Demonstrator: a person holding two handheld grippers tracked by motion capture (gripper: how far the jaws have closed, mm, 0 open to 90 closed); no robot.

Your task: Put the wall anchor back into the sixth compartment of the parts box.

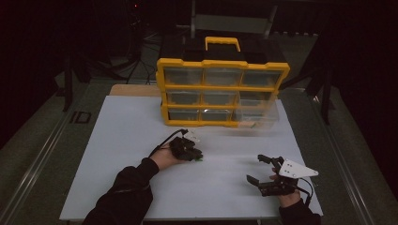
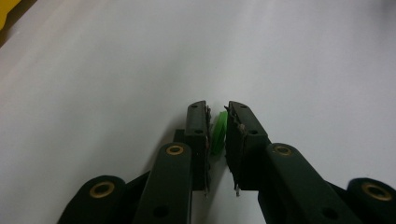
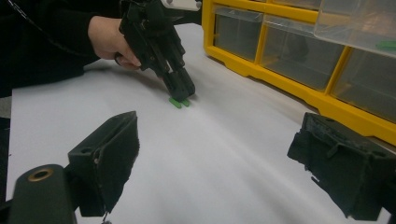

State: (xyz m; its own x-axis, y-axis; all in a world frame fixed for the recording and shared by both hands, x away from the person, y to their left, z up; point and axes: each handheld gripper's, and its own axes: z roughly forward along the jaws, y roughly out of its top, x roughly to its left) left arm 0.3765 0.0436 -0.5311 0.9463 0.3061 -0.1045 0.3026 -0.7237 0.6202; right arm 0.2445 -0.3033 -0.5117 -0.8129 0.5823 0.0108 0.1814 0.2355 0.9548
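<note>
Left gripper point(image 1: 196, 154): jaws narrow, pinching a small green piece point(image 2: 218, 133) against the white table point(image 1: 141, 140); tips point down.
Green piece: on the table just below centre in the high view, at about 7 o'clock from the yellow organiser point(image 1: 223, 91).
Right gripper point(image 1: 260, 169): jaws wide, nothing between them, resting at 3 o'clock from the left gripper, well apart.
Organiser: upright at 12 o'clock, clear drawers.

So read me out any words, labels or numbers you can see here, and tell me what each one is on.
"ID": pale letters on the dark floor strip left of the white table; the reading is uncertain.
No print can be made out on the yellow organizer, its clear drawers, the left gripper or the right gripper.
</note>
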